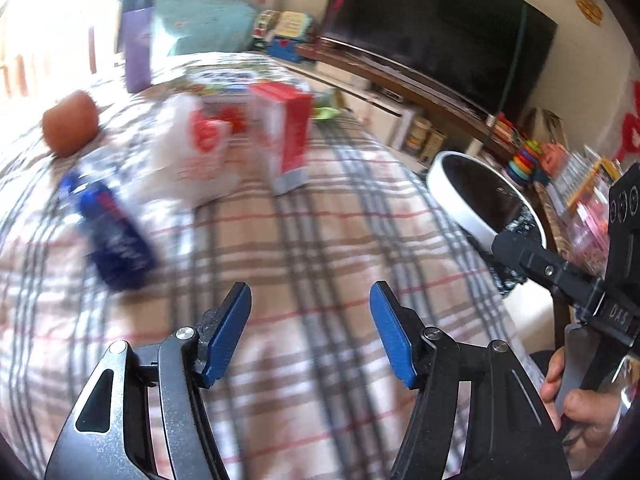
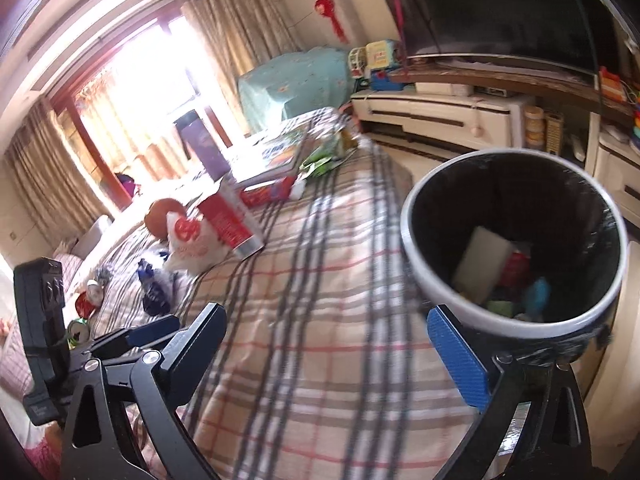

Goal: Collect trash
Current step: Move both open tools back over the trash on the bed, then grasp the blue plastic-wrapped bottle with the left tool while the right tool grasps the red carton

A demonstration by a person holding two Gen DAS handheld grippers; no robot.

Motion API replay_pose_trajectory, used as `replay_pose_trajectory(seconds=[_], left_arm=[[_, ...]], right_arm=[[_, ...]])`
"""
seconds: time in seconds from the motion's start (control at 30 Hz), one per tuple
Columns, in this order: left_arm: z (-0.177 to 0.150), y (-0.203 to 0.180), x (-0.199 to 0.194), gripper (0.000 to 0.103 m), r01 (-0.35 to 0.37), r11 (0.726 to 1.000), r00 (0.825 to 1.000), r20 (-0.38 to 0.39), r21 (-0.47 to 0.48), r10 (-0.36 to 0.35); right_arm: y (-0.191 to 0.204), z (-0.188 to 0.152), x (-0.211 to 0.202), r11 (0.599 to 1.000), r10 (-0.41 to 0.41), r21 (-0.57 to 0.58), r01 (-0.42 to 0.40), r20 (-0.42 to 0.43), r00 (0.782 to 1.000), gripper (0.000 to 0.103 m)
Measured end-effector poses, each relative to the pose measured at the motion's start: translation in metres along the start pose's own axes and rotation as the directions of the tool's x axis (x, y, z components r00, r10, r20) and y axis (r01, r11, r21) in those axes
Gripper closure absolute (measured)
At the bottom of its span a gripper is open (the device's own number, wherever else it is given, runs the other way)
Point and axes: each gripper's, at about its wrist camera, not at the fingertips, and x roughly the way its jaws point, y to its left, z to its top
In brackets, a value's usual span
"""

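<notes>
A white bin with a black liner [image 2: 516, 236] stands beside the plaid-covered table, with several scraps inside; it also shows in the left wrist view [image 1: 480, 196]. On the table lie a crushed blue-label bottle [image 1: 112, 228], a red-and-white plastic bag [image 1: 200, 156], a red-and-white carton [image 1: 288, 140] and an orange fruit [image 1: 70, 122]. My left gripper [image 1: 310, 312] is open and empty above the cloth. My right gripper [image 2: 326, 332] is open and empty, its right finger next to the bin's rim.
A purple flask [image 1: 138, 42], magazines [image 1: 236, 76] and green wrappers [image 2: 324, 156] lie at the table's far end. Small cans [image 2: 86, 308] sit at the left. A TV [image 1: 440, 28] on a cabinet and toys lie beyond.
</notes>
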Motion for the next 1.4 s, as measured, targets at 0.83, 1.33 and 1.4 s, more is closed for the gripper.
replay_pose_trajectory(seconds=[0.83, 1.33, 1.4], left_arm=[[-0.006, 0.097, -0.016, 0.035, -0.135, 0.966, 0.991, -0.016, -0.221, 0.135], [0.020, 0.116, 0.014, 0.034, -0.164, 0.940, 0.986, -0.029, -0.299, 0.163], [0.021, 0.117, 0.017, 0.034, -0.177, 0.939, 0.984, -0.020, -0.293, 0.180]], right_arm=[[0.071, 0.009, 0.083, 0.986, 0.018, -0.162, -0.033, -0.091, 0.996, 0.003], [0.088, 0.038, 0.129, 0.971, -0.008, -0.238, -0.015, -0.096, 0.995, 0.020], [0.088, 0.042, 0.135, 0.972, -0.016, -0.235, -0.006, -0.092, 0.996, 0.023]])
